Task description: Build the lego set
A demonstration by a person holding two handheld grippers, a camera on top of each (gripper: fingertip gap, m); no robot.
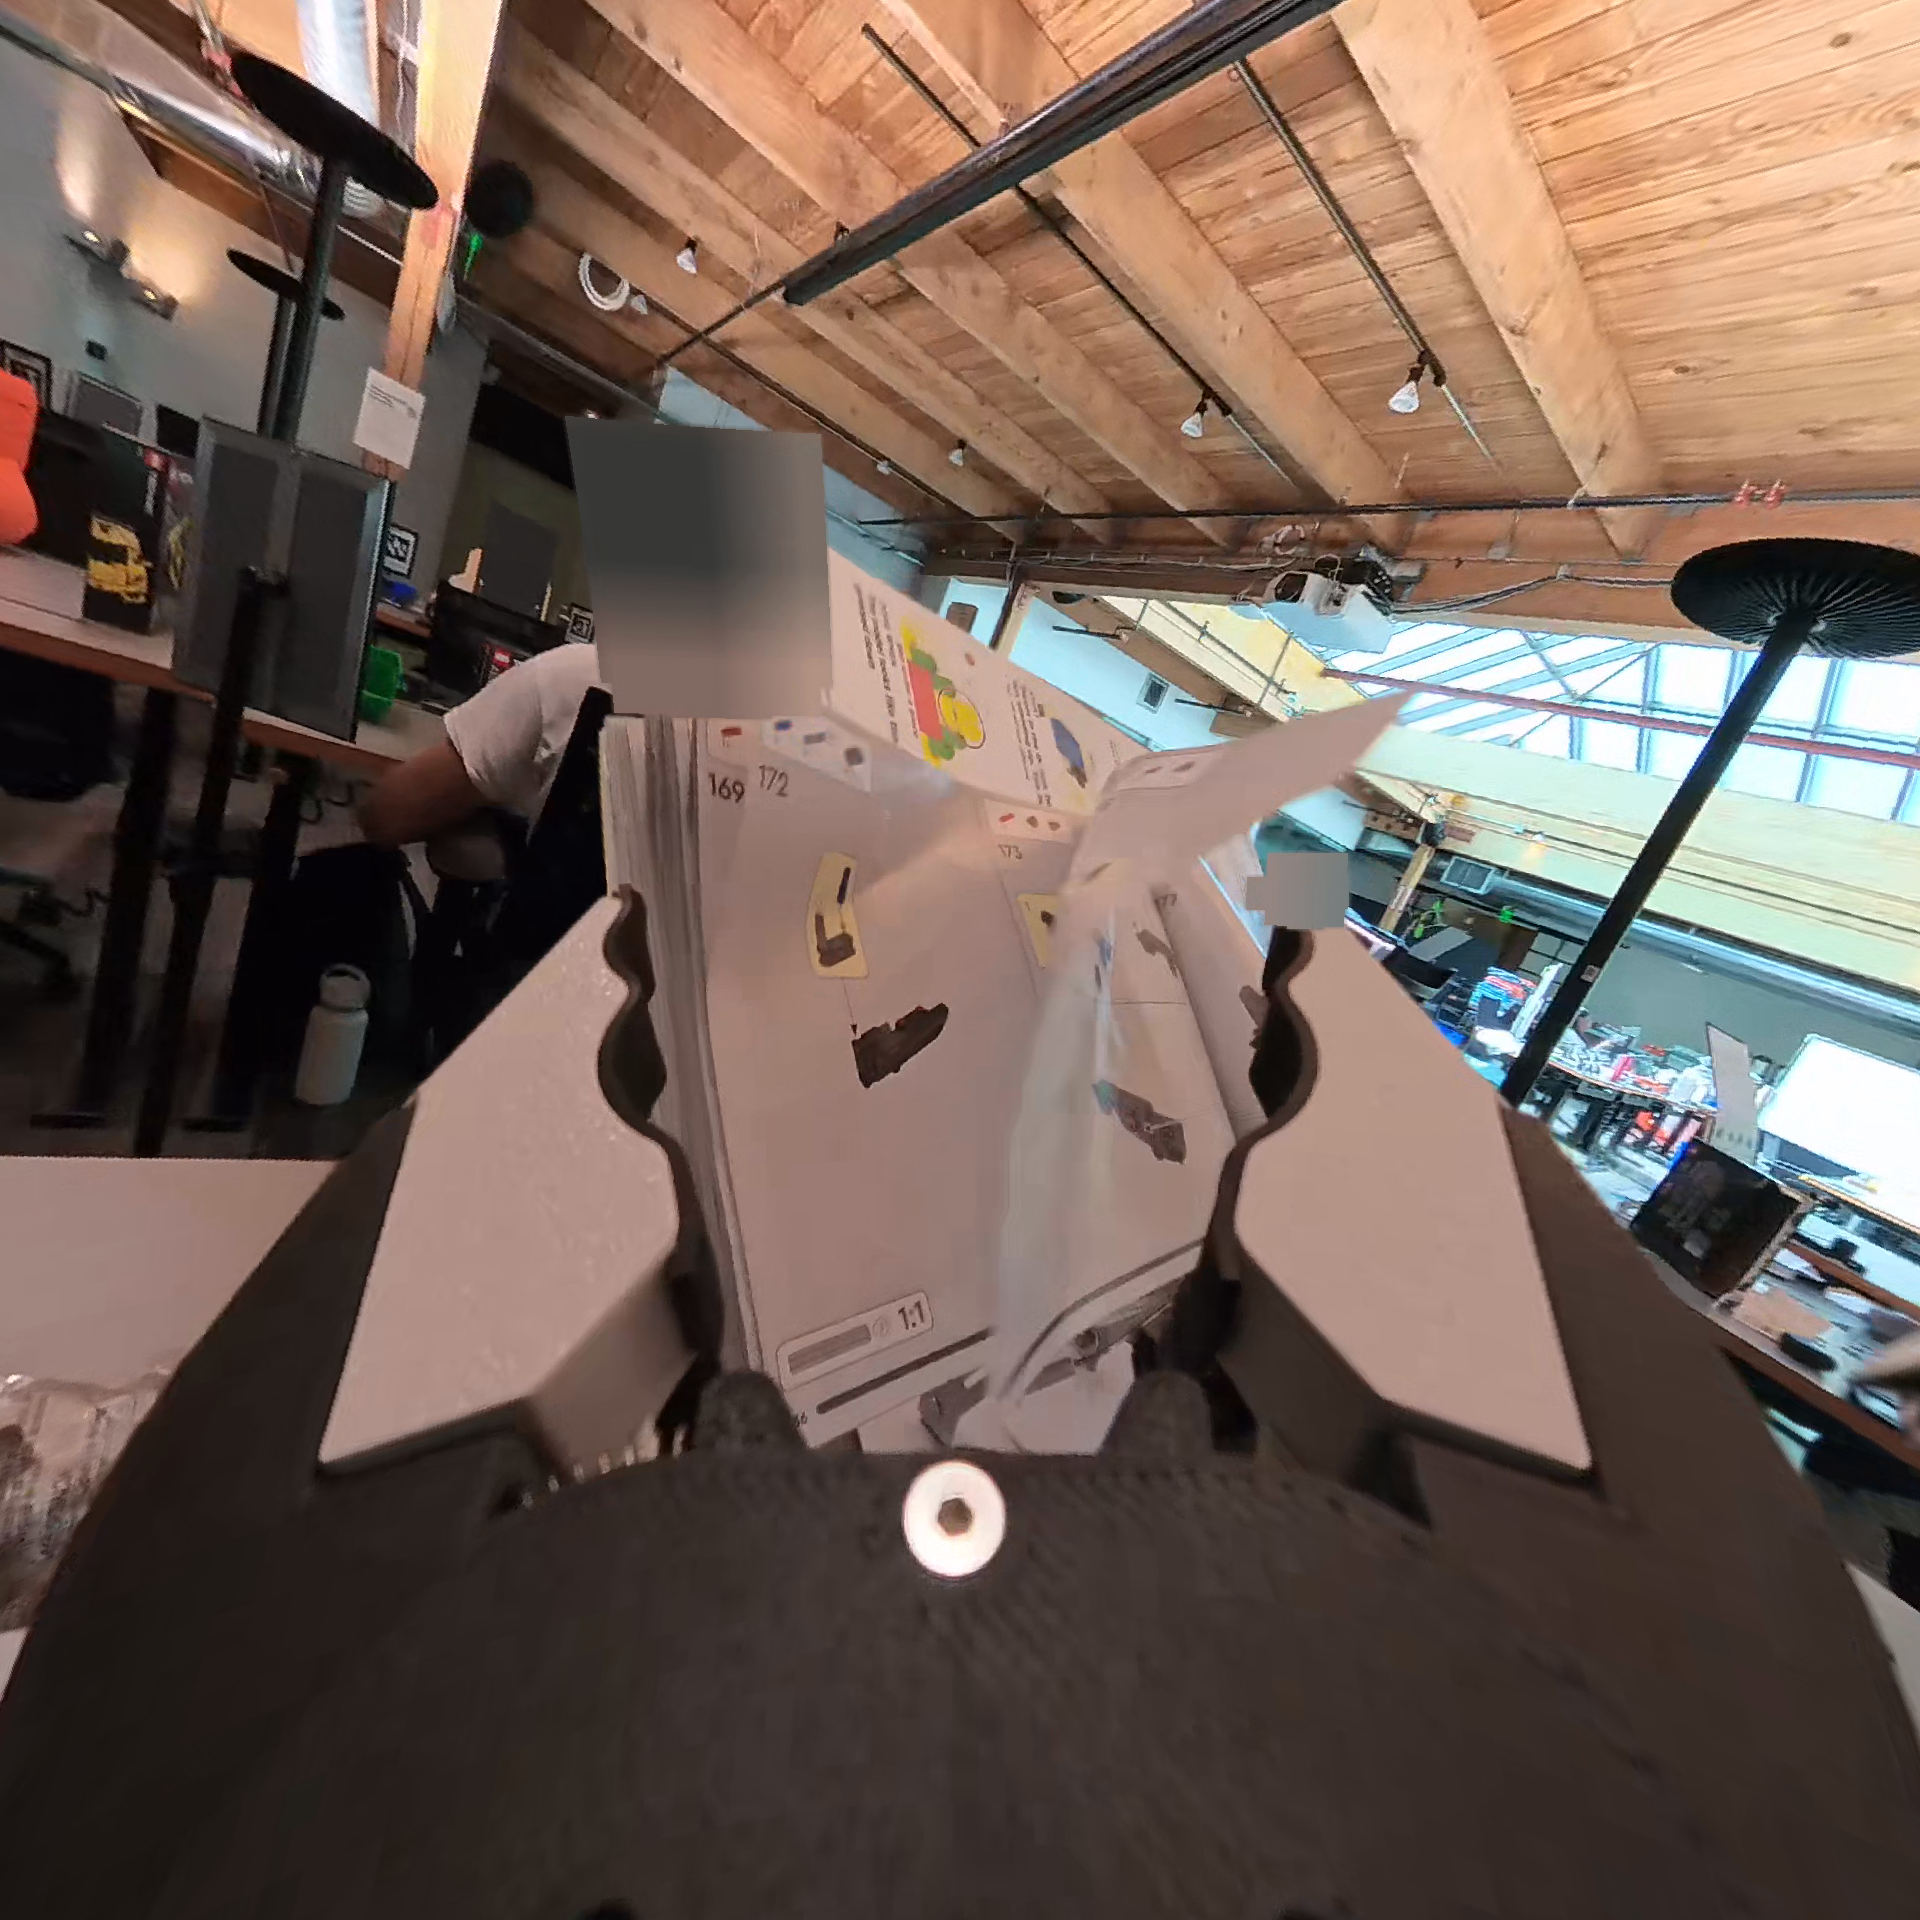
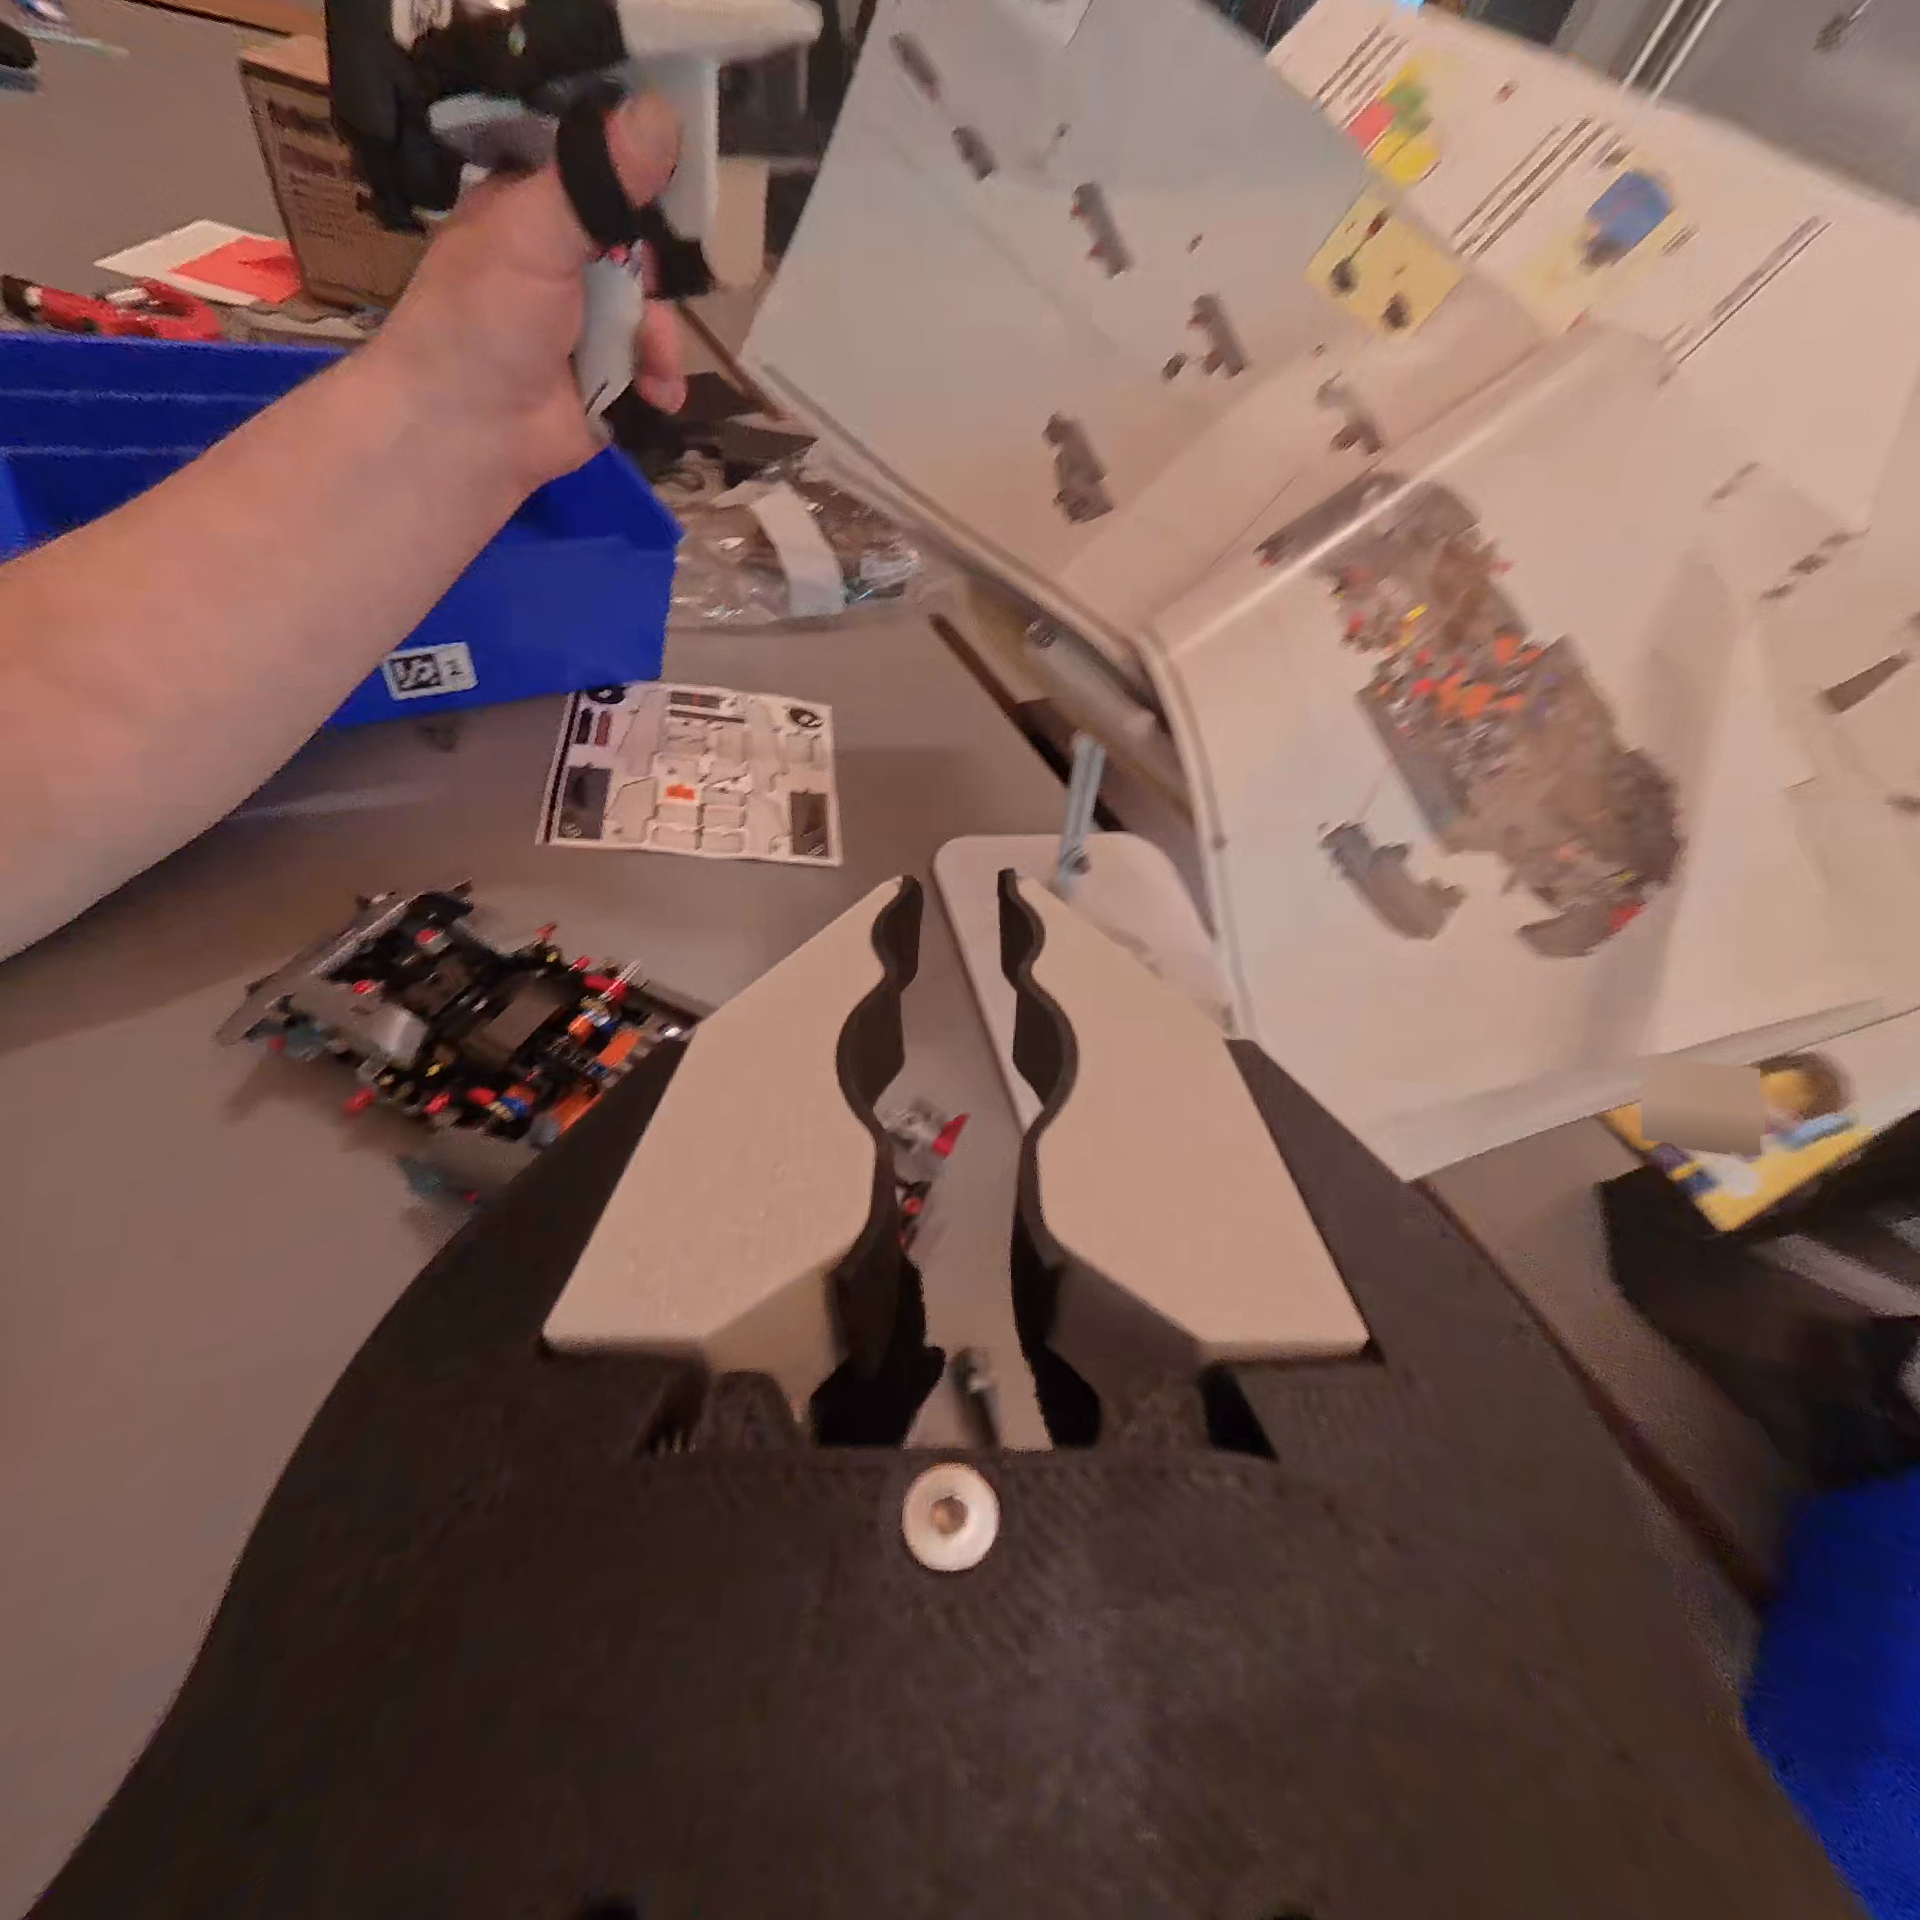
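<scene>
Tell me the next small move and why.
Probably let the loose pages settle flat: the instruction booklet is mid-flip on its stand, pages blurred between the open left gripper, while the partly built model sits untouched on the table.

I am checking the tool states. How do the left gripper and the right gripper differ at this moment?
The left gripper has its jaws wide apart, with the instruction booklet between them; the right gripper has its jaws nearly together, with nothing in them. The left gripper points upward toward the ceiling; the right gripper points down over the grey table. Both have grey wavy fingers on black bodies.
</scene>
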